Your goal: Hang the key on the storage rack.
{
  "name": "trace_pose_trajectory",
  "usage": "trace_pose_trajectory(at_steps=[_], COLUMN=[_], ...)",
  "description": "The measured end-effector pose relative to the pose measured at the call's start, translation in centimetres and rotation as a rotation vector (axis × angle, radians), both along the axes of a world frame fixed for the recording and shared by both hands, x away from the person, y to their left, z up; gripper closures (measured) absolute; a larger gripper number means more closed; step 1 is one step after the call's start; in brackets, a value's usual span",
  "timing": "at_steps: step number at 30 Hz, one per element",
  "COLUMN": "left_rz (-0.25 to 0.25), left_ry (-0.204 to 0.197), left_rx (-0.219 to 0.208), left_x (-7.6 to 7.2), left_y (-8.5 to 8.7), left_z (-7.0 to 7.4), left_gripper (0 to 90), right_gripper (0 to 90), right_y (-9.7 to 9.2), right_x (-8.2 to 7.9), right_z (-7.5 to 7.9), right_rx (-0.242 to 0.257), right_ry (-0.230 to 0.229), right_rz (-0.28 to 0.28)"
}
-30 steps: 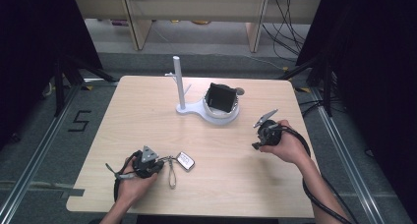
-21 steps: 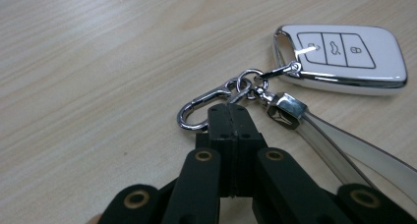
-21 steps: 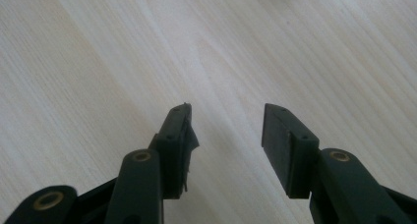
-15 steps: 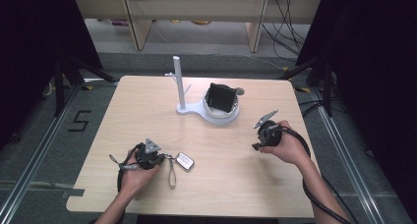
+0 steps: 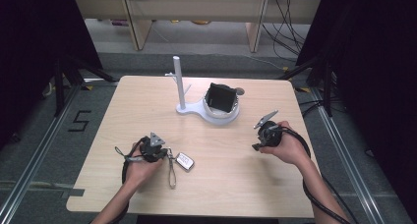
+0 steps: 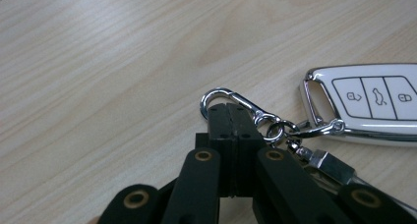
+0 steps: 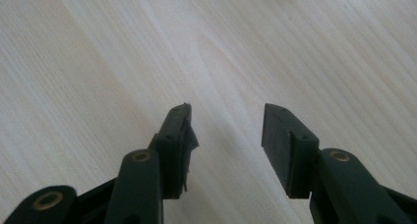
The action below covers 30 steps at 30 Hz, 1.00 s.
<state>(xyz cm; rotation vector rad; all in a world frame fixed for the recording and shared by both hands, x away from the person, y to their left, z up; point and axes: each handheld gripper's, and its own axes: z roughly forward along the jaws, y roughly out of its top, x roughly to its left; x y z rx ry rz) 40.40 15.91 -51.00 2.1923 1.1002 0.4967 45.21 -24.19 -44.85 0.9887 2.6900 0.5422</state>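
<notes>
My left gripper jaws sit on the carabiner of the key fob; fob lies right of them, flat on the surface. Stand and box well ahead. My right gripper jaws: bare surface between and ahead.

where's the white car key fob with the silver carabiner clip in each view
High view: the white car key fob lies on the pale wooden table, low and left of middle, just right of the left gripper.
Left gripper view: at the right edge, middle height; its silver carabiner clip is pinched at the closed jaw tips.
Right gripper view: not in it.
Shared landmark: the wooden tabletop's grain.
</notes>
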Motion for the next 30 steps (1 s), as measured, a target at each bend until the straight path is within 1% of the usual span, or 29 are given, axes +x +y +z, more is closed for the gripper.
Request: trace_pose_trajectory(at_steps=[2,4,5,8,9,11,12,13,15,16,18,19,20,21,22,23,24,25,26,27,28,29,30], left_rz=[0.004,-0.004,0.001,-0.001,0.000,0.002,0.000,0.001,-0.005,0.001,0.004,-0.001,0.007,0.010,-0.001,-0.001,0.004,0.000,0.000,0.011,0.021,0.044,0.060], left_ry=[0.000,0.005,0.004,0.007,0.008,0.013,0.013,0.013,0.018,0.018,0.018,0.019,0.019,0.019,0.024,0.030,0.037,0.051,0.051,0.101,0.127,0.152,0.189], left_rx=[-0.001,0.003,-0.003,0.006,0.004,0.003,0.006,0.006,0.015,0.005,0.002,0.008,-0.009,-0.011,0.002,0.001,-0.010,0.000,0.000,-0.002,-0.023,-0.032,-0.038], left_x=[0.1,0.2,0.2,0.3,0.3,0.3,0.3,0.3,0.3,0.3,0.3,0.4,0.4,0.4,0.5,0.5,0.6,0.7,0.7,1.1,1.3,1.5,1.8], left_y=[-0.2,-0.4,-0.6,-0.7,-0.7,-0.7,-0.6,-0.6,-0.6,-0.6,-0.6,-0.5,-0.6,-0.5,-0.4,-0.4,-0.5,-0.4,-0.4,-0.5,-0.5,-0.6,-0.7], left_z=[0.0,0.1,0.0,0.1,0.1,0.1,0.1,0.2,0.2,0.2,0.2,0.5,0.7,0.9,1.1,1.4,1.6,1.8,1.8,2.2,2.3,2.4,2.6], left_gripper=[89.4,89.4,89.4,89.4,89.4,89.3,89.4,89.3,89.3,89.3,89.2,89.2,89.0,88.8,88.1,87.2,86.0,85.0,83.3,80.3,78.1,76.0,72.3], right_gripper=[55.6,55.6,55.6,55.6,55.6,55.6,55.7,55.7,55.7,55.7,55.7,55.6,55.6,55.6,55.6,55.6,55.5,55.5,55.5,55.4,55.3,55.3,55.3], right_y=[0.0,0.0,0.0,0.0,0.0,-0.1,-0.2,-0.2,-0.2,-0.2,-0.2,-0.2,-0.2,-0.2,-0.1,-0.2,-0.2,-0.2,-0.2,-0.2,-0.2,-0.1,-0.1], right_x=[0.0,0.0,0.0,0.0,0.0,0.1,0.1,0.1,0.0,0.0,0.0,0.0,-0.1,-0.1,-0.2,-0.1,-0.1,-0.1,-0.1,-0.1,-0.2,-0.2,-0.1], right_z=[0.0,0.0,0.0,0.0,0.0,0.0,0.0,0.0,0.0,0.0,0.0,0.0,0.0,0.0,0.0,0.0,-0.1,-0.1,-0.1,-0.1,-0.1,-0.1,-0.2], right_rx=[0.001,0.001,0.005,0.008,0.004,0.009,0.006,0.007,0.007,0.006,0.007,0.007,0.006,0.006,0.007,0.007,0.006,0.005,0.005,0.006,0.006,0.006,0.012], right_ry=[0.005,0.004,0.004,0.006,-0.009,0.006,0.002,-0.014,-0.012,-0.013,-0.013,-0.012,-0.010,-0.010,0.000,-0.008,-0.010,-0.011,-0.011,-0.009,-0.006,0.005,-0.002], right_rz=[-0.005,-0.007,-0.001,0.003,0.013,0.017,0.029,0.022,0.013,0.012,0.012,0.011,0.008,0.005,-0.003,0.010,0.014,0.020,0.020,0.018,0.017,0.009,0.026])
